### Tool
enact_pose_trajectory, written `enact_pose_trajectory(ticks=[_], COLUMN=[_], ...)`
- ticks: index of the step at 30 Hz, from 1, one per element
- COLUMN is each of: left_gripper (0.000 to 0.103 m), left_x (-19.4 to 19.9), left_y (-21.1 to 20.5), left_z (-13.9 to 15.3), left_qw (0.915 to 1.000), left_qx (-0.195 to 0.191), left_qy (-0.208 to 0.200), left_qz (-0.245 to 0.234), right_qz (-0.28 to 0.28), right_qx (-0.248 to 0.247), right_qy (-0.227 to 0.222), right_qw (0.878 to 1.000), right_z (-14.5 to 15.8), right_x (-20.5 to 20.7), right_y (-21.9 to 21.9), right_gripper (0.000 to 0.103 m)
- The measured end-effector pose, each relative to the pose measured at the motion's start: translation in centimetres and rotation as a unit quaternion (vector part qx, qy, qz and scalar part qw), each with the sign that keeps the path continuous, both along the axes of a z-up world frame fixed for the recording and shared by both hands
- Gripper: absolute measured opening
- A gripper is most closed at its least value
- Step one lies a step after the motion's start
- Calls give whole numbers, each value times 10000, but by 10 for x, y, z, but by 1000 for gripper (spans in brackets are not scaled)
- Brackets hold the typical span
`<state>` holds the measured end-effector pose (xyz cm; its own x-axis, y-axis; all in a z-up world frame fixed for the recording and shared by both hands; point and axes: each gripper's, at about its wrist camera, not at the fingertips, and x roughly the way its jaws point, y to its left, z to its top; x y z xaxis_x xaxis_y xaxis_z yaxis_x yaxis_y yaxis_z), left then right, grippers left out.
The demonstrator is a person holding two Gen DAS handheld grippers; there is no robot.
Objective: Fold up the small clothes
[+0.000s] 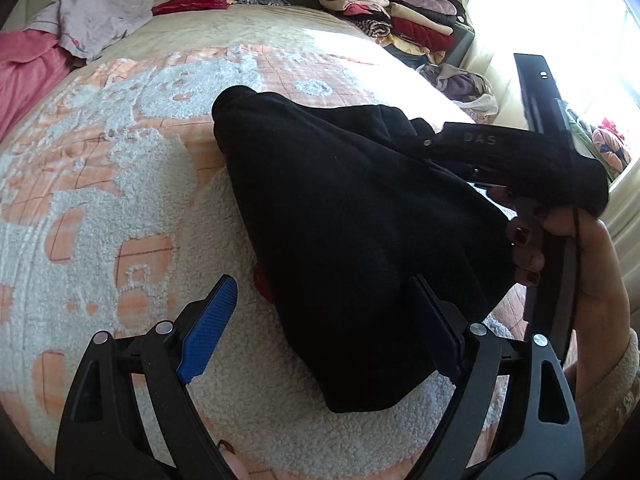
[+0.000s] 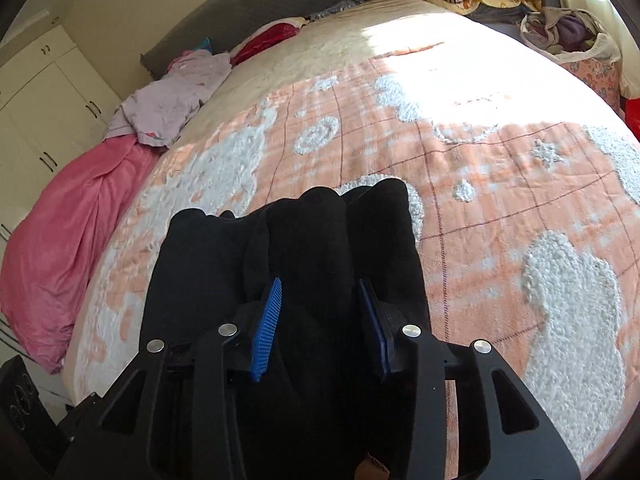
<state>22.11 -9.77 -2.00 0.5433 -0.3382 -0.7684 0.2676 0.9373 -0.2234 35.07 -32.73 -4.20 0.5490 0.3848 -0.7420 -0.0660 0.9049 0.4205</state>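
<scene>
A black garment [image 1: 352,220] hangs bunched above the bed; its lower end rests on the blanket. My left gripper [image 1: 324,320] is open; the cloth drapes over its right finger [image 1: 436,328] while its left finger [image 1: 208,324] is bare. My right gripper [image 2: 320,328] is shut on a thick fold of the black garment [image 2: 304,248], with cloth bulging between and past its blue pads [image 2: 266,328]. In the left wrist view the right gripper's body [image 1: 520,156] and the hand holding it are at the right, lifting the cloth.
The bed carries an orange and white fluffy blanket [image 1: 120,160]. A pink cover [image 2: 68,240] and lilac clothes [image 1: 88,24] lie at its far left. A pile of folded clothes [image 1: 392,12] sits at the back right, beside a bag of clothes [image 2: 568,32] and a bright window.
</scene>
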Motion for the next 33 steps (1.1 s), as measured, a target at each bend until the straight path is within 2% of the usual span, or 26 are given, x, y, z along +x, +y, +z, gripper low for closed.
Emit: enact_pose_trajectory(ticks=[3, 6, 7, 10, 11, 14, 16, 18, 21, 24, 28, 33], left_gripper=[84, 85, 85, 85, 85, 85, 85, 85, 85, 85, 85, 85], left_x=[4, 7, 8, 8, 7, 5, 5, 5, 5, 5, 3, -1], left_y=[0, 0, -1, -4, -4, -6, -10, -16, -21, -21, -19, -14], left_z=[0, 0, 0, 0, 2, 4, 1, -3, -9, -12, -11, -8], left_qw=[10000, 10000, 10000, 10000, 10000, 10000, 9999, 9999, 9998, 9996, 9997, 9997], left_qx=[-10, -64, -60, -50, -36, -71, -50, -22, 20, -17, 22, -22], left_qy=[21, 52, 59, 63, 41, 35, 54, 96, 143, 204, 174, 176], left_qz=[11, 7, 12, 17, 13, -28, -79, -110, -155, -178, -164, -152], right_qz=[-80, -150, -49, 148, 193, 99, 41, 43, 26, -88, -332, -436], right_qx=[90, -173, -174, -559, -622, -838, -1094, -1520, -1843, -1772, -1573, -1280], right_qy=[48, 16, -11, -300, -433, -901, -984, -850, -448, -459, -516, -844], right_qw=[9999, 9997, 9998, 9979, 9969, 9923, 9891, 9847, 9819, 9831, 9857, 9872], right_z=[-2, -2, -2, 11, 18, 44, 48, 38, 4, -11, 0, 23], right_x=[4, 4, 3, -5, -9, -24, -26, -21, -9, -10, -19, -52], right_y=[-5, -6, -3, 8, 9, 5, 4, 7, 8, 3, -7, -14], right_gripper=[32, 32, 21, 7, 7, 6, 6, 6, 7, 8, 21, 26])
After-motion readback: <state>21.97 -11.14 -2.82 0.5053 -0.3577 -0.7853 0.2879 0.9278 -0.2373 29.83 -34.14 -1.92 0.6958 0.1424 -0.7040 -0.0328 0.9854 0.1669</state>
